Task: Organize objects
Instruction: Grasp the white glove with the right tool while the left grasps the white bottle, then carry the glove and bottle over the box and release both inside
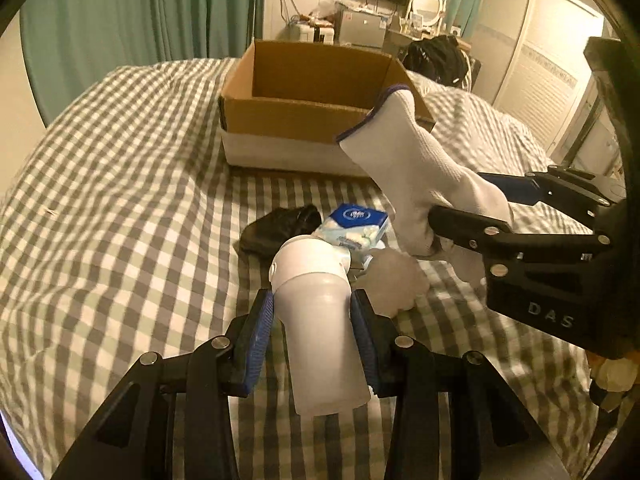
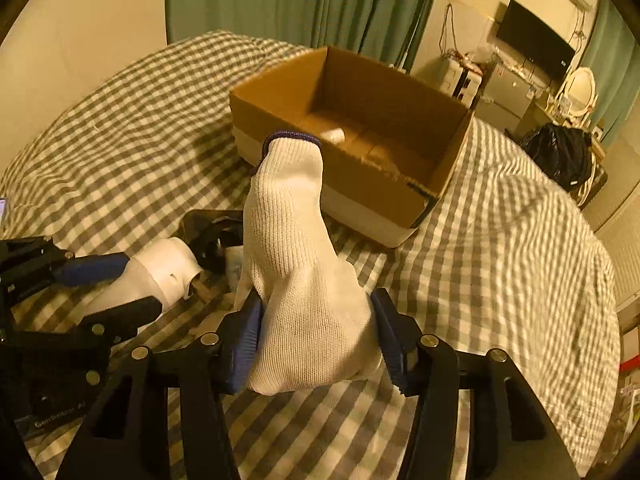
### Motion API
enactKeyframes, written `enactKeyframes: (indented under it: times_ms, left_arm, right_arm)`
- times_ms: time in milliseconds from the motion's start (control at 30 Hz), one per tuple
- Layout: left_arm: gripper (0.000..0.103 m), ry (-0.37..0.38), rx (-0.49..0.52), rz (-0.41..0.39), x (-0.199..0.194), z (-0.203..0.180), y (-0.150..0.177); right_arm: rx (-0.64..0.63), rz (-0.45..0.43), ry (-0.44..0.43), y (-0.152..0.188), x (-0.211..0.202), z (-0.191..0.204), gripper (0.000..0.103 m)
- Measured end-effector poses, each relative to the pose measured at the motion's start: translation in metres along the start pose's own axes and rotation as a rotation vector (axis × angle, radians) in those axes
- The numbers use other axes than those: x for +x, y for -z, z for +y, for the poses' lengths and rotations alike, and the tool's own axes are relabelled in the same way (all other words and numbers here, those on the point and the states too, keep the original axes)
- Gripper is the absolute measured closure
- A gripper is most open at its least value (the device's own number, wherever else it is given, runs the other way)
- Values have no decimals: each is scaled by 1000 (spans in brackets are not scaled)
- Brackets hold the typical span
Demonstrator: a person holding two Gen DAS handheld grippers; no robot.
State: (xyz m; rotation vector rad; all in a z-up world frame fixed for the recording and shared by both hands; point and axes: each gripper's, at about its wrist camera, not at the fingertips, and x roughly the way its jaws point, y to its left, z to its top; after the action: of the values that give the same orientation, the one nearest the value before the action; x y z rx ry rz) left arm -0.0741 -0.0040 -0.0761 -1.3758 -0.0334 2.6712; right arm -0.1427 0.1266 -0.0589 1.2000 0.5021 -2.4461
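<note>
My left gripper (image 1: 312, 312) is shut on a white plastic bottle (image 1: 316, 320) with a wide cap, held just above the checked bed; it also shows in the right wrist view (image 2: 160, 272). My right gripper (image 2: 316, 332) is shut on a white knit glove (image 2: 296, 264) with a blue cuff, held up in front of the open cardboard box (image 2: 440, 184). The glove also shows in the left wrist view (image 1: 408, 168), with the box (image 1: 280, 128) behind it. A small white item (image 2: 334, 135) lies inside the box.
On the bed (image 1: 120, 200) beside the bottle lie a blue-and-white tissue pack (image 1: 356, 224), a black object (image 1: 280, 228) and a translucent round thing (image 1: 394, 280). A black bag (image 2: 560, 156) sits at the bed's far side. Green curtains hang behind.
</note>
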Motion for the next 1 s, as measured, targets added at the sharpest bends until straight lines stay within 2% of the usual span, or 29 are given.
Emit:
enactKeyframes:
  times_ms: [233,433,733,1000]
  left_arm:
    - [63,-9,-10,-56,-23,10,-10]
    - [63,-29,-1,-115,-41,15,-35]
    - [63,-50,16,-210,-53,18,-103]
    - [63,-50,57,-260,-38,20,-176]
  right_arm:
    - [-1,-70,19,-8,-41,1,51]
    - [16,-119,19,-20,-66,-2,51]
    - [68,-195,-1,-51,-83,-16,51]
    - [162,-280,-13,-95,-86,-49,51]
